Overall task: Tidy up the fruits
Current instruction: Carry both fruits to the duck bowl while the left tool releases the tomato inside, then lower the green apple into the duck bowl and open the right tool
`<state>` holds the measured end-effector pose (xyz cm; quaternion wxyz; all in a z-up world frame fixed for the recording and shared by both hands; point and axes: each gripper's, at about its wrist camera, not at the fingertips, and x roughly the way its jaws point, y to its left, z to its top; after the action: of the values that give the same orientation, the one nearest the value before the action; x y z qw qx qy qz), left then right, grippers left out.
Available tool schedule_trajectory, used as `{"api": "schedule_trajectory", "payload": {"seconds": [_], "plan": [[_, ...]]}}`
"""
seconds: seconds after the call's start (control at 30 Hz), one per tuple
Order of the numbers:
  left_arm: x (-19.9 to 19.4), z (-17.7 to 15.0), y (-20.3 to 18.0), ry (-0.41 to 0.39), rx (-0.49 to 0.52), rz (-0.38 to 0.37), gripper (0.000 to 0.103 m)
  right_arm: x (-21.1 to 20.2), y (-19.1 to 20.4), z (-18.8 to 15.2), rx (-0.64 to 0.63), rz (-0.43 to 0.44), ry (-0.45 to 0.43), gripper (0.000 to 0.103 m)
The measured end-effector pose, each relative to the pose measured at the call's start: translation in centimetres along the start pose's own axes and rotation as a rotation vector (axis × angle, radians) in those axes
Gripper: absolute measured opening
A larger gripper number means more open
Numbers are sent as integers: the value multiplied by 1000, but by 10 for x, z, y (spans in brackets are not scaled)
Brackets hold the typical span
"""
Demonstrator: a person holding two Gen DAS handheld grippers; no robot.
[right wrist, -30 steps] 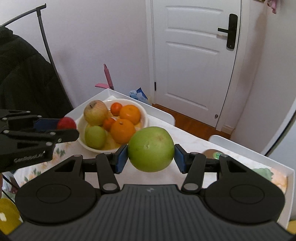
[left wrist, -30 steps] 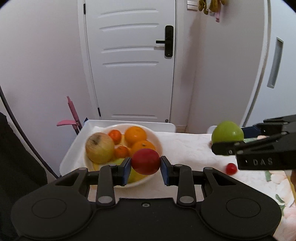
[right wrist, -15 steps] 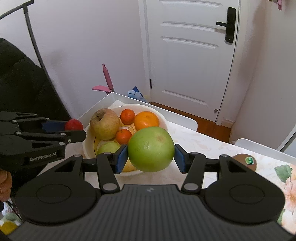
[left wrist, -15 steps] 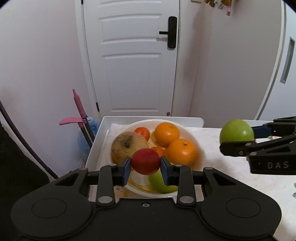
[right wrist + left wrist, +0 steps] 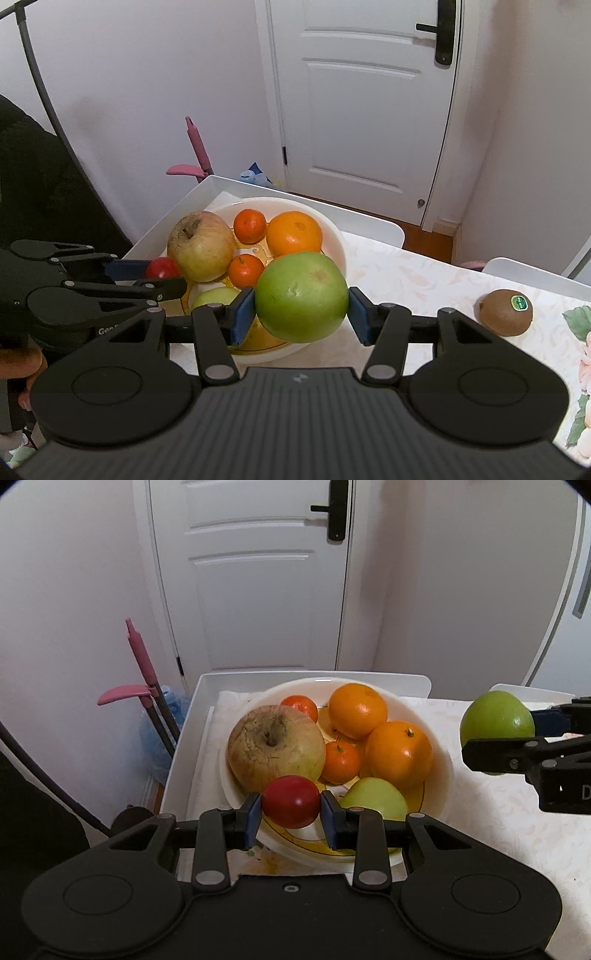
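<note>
A white bowl [image 5: 441,753] holds a large yellowish apple [image 5: 275,744], two oranges [image 5: 399,755], two small tangerines [image 5: 340,762] and a green apple [image 5: 376,797]. My left gripper [image 5: 291,806] is shut on a small red fruit [image 5: 291,800], held over the bowl's near rim. My right gripper [image 5: 301,308] is shut on a big green apple [image 5: 301,297], held above the bowl's [image 5: 338,240] right side. The green apple also shows in the left wrist view [image 5: 496,720], right of the bowl.
The bowl sits on a white tray [image 5: 201,701] at the table's left end. A brown kiwi with a sticker [image 5: 506,312] lies on the floral tablecloth [image 5: 406,280] to the right. A pink-handled tool [image 5: 138,657] leans beside the table. A white door stands behind.
Both grippers have moved closer to the bowl with their fruits. The red fruit now hangs over the near rim and the green apple over the bowl's right side.
</note>
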<state>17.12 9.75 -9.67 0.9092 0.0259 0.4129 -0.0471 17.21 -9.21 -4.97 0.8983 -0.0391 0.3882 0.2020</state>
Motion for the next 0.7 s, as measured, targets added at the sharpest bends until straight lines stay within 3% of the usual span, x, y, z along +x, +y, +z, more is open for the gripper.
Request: {"api": "schedule_trajectory", "payload": {"seconds": [0.1,0.13,0.17,0.23,0.7], "plan": [[2,0,0,5,2,-1,39,3,-1,3,-2,-2,-2,68],[2,0,1,6,4,2,53,3,-2,3,-1,-1,-3,68],[1,1,0,2,1,3,75,4,-3,5,0,-1,-4,68],[-5,0,3,-25,-12,13,94,6,-4,9,2,2,-6,68],[-24,6,11,-43,-50,56,95,26,-1,35,-51,63,-7,68]]}}
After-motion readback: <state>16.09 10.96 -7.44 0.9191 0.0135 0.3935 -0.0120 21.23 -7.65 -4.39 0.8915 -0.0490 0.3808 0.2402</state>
